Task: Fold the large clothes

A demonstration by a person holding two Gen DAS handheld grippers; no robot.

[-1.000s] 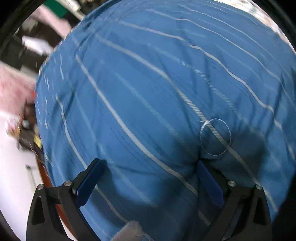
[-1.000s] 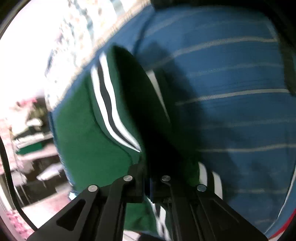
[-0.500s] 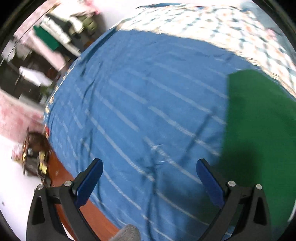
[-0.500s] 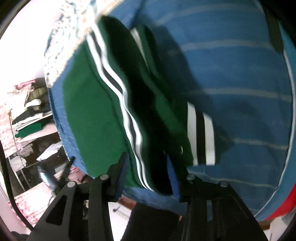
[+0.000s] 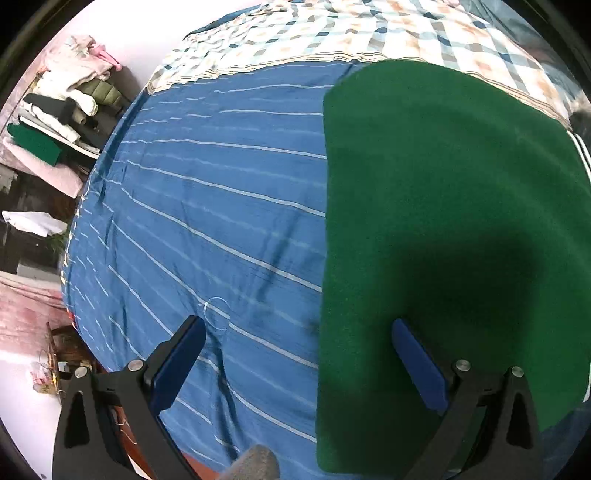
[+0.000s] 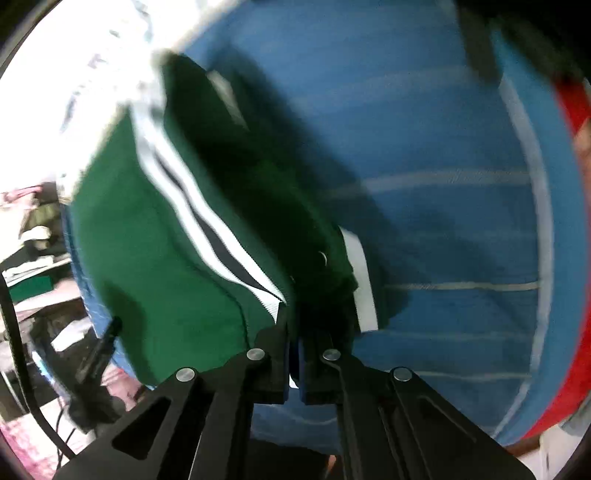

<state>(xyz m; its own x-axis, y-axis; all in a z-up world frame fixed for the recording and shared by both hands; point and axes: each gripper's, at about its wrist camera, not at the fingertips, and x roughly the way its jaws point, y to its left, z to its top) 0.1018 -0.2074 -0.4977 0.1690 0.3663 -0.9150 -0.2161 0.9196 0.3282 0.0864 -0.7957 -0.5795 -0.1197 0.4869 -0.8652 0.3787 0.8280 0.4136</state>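
A green garment (image 5: 443,184) with white-and-black striped trim lies flat on a blue striped bedsheet (image 5: 203,203). My left gripper (image 5: 297,328) hangs open above the bed, its fingers on either side of the garment's left edge, with nothing held. In the right wrist view the green garment (image 6: 147,258) is lifted into a fold, with its striped hem (image 6: 207,229) and a striped cuff (image 6: 362,280) showing. My right gripper (image 6: 293,354) is shut on the fabric at that fold, close above the sheet (image 6: 443,221).
A checked blanket (image 5: 369,29) covers the bed's far end. Shelves with stacked clothes (image 5: 66,96) stand left of the bed. A grey sleeve (image 5: 255,461) shows at the bottom edge. A black cable (image 6: 14,350) runs at the left, and something red (image 6: 569,110) lies at the sheet's right border.
My left gripper rose off the sheet and moved right, bringing the green garment into view. My right gripper opened, then shut again on the garment's folded edge.
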